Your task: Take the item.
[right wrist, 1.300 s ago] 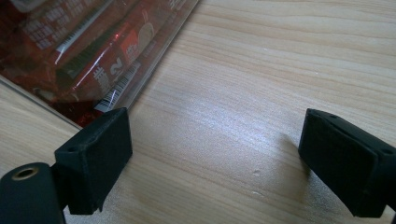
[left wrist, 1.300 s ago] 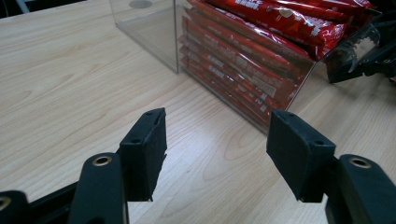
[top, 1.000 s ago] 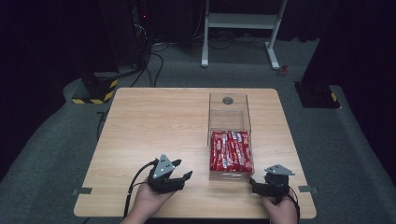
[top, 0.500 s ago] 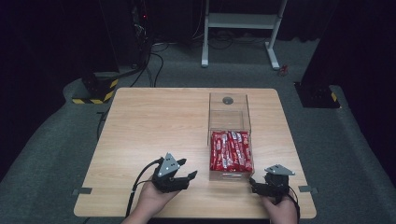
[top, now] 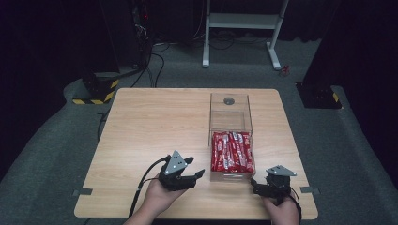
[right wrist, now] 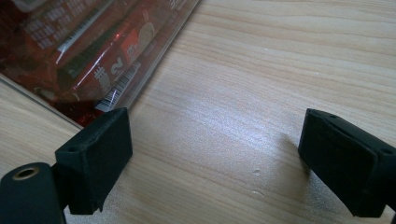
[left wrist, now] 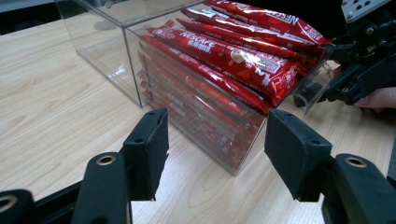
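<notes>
The clear box (top: 230, 140) full of red snack packs (top: 232, 151) is sitting on the wooden surface (top: 150, 122), right between the two grippers, with the left gripper (top: 195, 174) pointing its wide-open jaws at the box's near corner and the right gripper (top: 257, 186) resting open-jawed and empty just beside it.

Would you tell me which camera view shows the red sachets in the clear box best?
The left gripper view: the red sachets lie stacked close up, their printed wrappers readable. The high view shows them small from above; the right gripper view catches a blurred corner.
</notes>
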Available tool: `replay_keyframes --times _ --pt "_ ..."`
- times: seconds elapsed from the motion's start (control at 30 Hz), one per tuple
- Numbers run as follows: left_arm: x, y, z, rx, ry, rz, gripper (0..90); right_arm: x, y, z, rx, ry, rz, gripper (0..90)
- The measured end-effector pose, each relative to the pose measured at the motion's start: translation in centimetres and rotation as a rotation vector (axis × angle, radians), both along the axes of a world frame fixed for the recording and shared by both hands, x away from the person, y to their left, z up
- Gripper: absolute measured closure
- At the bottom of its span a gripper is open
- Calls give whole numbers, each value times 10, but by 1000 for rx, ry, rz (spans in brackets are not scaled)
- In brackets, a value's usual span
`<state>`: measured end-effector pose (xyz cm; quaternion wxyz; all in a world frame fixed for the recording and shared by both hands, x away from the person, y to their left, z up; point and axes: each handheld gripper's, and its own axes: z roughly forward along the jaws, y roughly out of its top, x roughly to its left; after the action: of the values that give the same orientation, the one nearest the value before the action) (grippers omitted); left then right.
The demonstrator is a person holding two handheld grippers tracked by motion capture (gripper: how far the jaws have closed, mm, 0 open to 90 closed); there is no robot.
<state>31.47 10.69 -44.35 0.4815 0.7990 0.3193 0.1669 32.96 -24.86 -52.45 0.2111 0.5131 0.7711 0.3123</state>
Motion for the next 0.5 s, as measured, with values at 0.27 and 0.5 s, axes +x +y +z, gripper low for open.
replay_keyframes --times 0.27,0.5 --pt "3 -7 4 -6 -2 -13 407 0 0 0 -1 -1 2 97" --pt "6 -15 8 -14 -4 -24 409 0 0 0 -1 -1 2 98"
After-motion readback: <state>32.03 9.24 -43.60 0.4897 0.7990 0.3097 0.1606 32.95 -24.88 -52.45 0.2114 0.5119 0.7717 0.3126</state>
